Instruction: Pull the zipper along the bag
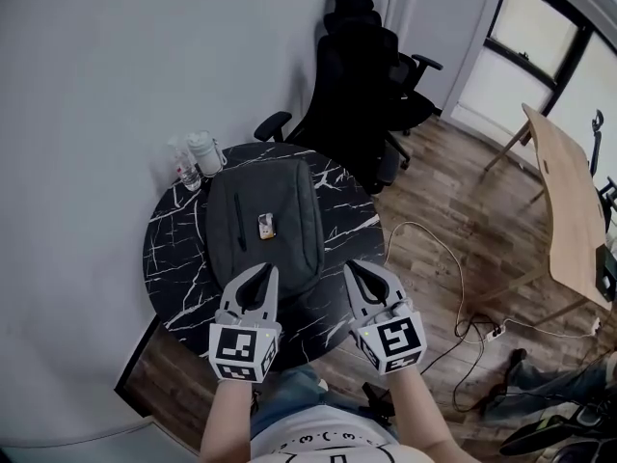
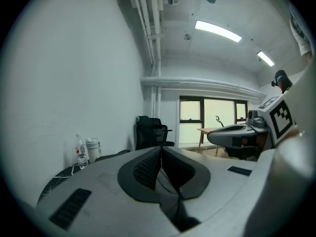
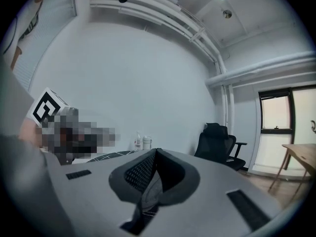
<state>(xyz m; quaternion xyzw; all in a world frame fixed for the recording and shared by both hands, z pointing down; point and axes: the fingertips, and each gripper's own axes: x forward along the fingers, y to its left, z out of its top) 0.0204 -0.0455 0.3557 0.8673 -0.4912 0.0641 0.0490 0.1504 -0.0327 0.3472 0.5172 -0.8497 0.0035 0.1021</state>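
Note:
A dark grey backpack lies flat on the round black marble table, with a small yellow tag on its front. My left gripper hovers at the bag's near left corner, its jaws shut with nothing between them. My right gripper hangs just past the bag's near right corner, also shut and empty. In the left gripper view the left gripper has its tips meeting, and the right gripper looks the same in its own view. The zipper pull is not visible.
A water bottle and a white cup stand at the table's far left edge. Black office chairs sit behind the table. A wooden desk is at the right, with cables on the wood floor.

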